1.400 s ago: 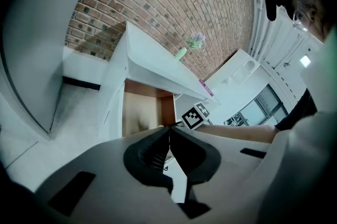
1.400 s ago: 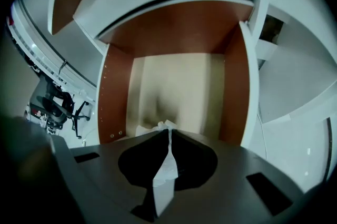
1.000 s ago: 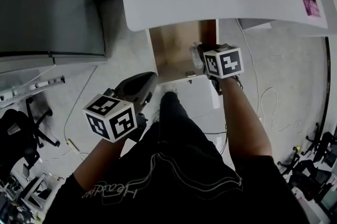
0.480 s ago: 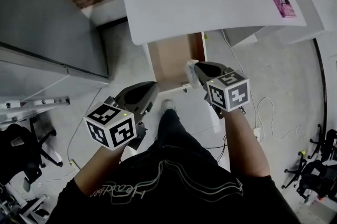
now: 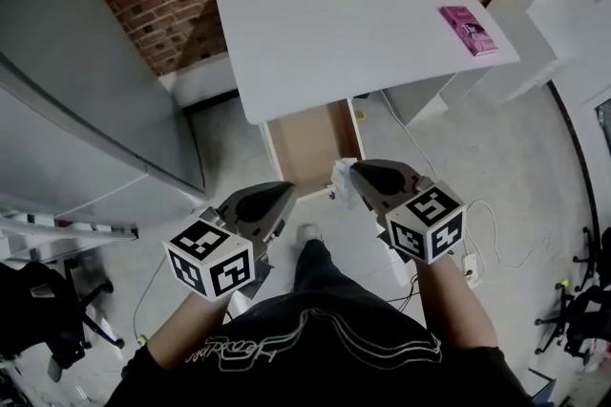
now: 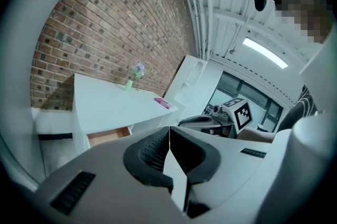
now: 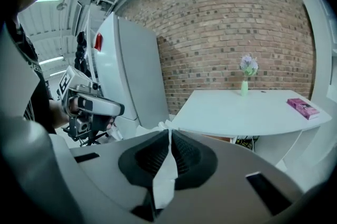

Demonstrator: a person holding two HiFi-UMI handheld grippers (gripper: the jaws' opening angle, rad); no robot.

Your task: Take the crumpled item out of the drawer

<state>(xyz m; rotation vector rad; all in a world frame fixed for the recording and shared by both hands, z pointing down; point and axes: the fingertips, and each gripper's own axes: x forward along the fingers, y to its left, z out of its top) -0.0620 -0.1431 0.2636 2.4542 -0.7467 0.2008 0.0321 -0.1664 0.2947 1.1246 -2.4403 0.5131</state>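
The right gripper [image 5: 351,174] pinches the crumpled paper [image 5: 340,178] by the front corner of the open drawer [image 5: 307,139], the left gripper [image 5: 284,193] is closed on nothing, so a firm pinch while carrying it clear seems wise.

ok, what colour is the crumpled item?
White. The crumpled item shows best in the right gripper view.
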